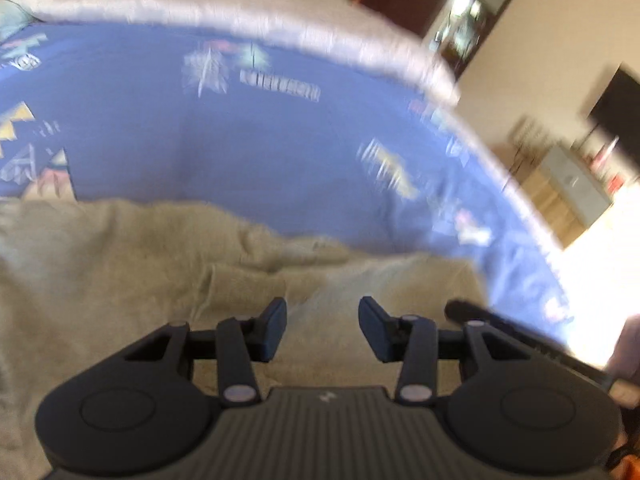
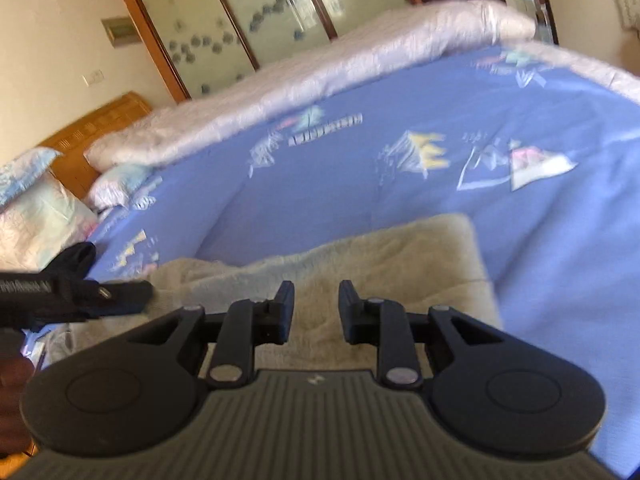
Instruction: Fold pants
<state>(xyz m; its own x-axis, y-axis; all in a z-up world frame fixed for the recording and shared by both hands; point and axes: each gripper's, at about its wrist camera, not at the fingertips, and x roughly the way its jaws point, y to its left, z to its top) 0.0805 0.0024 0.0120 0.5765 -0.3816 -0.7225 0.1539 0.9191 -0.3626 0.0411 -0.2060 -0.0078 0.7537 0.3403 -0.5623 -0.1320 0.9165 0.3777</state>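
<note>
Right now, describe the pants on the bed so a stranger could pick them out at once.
Find the bed with the blue patterned cover and a pale quilt bunched along its far side. On the near part of that cover lie the pants, just ahead of both grippers. They are the only plain beige, fuzzy cloth there, with no print.

Setting: bedroom in a home. Evidence: a wide bed (image 2: 320, 184) covered with a blue printed sheet (image 1: 256, 152), a pale quilt (image 2: 320, 64) bunched along its far side. Wooden headboard (image 2: 92, 128) at one end, with patterned pillows (image 2: 36, 200) beside it. Behind the bed, wood-framed sliding doors (image 2: 248, 12) with frosted, flower-printed glass. Cream walls carry a light switch (image 2: 93, 77). Left wrist view: a low wooden cabinet (image 1: 560, 200) and a dark flat screen (image 1: 616, 100) on the wall, both blurred.
</note>
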